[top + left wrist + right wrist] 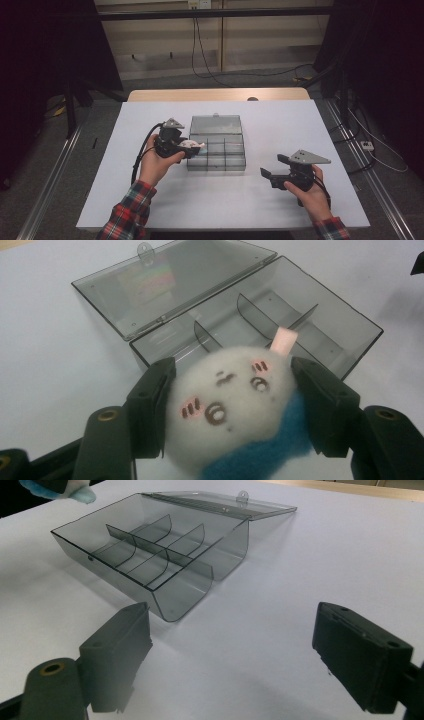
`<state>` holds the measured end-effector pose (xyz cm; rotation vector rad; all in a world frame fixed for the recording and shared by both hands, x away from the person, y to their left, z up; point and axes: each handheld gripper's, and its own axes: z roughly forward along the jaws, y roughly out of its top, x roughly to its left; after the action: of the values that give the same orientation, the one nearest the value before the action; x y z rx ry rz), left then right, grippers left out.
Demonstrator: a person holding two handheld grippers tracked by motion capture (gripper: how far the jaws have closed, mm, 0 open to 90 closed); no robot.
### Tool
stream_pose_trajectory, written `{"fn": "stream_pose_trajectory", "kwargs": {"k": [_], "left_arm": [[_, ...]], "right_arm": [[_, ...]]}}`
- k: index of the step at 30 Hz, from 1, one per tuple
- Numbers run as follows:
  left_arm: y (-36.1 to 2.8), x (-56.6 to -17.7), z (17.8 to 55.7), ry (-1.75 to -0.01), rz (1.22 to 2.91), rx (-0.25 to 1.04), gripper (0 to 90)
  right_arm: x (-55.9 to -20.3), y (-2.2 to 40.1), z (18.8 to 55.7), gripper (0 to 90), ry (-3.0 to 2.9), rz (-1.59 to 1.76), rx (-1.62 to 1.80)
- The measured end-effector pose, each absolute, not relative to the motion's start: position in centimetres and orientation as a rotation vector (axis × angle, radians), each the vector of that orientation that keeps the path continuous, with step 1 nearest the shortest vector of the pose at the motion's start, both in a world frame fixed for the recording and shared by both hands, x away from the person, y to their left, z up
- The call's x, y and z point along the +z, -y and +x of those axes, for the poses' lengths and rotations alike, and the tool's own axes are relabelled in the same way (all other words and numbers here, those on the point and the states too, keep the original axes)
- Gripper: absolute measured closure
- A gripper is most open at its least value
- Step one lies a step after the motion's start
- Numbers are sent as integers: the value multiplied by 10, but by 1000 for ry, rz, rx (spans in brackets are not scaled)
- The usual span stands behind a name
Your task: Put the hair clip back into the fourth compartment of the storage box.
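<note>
At the left of the high view, the left gripper is clamped on a small white plush toy with a stitched face, pink cheeks and a blue felt body — in the left gripper view both black jaws press into its sides, so the grip looks firm. The toy hangs at the left edge of the smoky transparent plastic organiser box with curved dividers, just above or against its near-left corner; whether it touches the wall I cannot tell. The box's hinged lid lies folded flat open behind it on the white table top, and every compartment that can be seen is bare.

The step in hand, as I judge it, is carrying the toy to the box, with the drop not yet made. The next move calls for shifting the toy over one compartment, lowering it between the dividers — it looks wide for a single cell, so it may need squeezing or angling — and only then letting the jaws part.

To the right, the right gripper holds nothing, its jaws spread wide above the table, well apart from the box and aimed toward it, free to steady the box.
</note>
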<state>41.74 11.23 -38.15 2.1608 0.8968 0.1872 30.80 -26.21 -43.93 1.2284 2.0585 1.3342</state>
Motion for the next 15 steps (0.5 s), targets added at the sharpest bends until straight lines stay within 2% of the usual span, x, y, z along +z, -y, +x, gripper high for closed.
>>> {"fn": "stream_pose_trajectory", "kwargs": {"k": [15], "left_arm": [[-101,-386,421,-891,2166,184,373]], "right_arm": [[-439,263,308,151,-2056,1231,1337]]}}
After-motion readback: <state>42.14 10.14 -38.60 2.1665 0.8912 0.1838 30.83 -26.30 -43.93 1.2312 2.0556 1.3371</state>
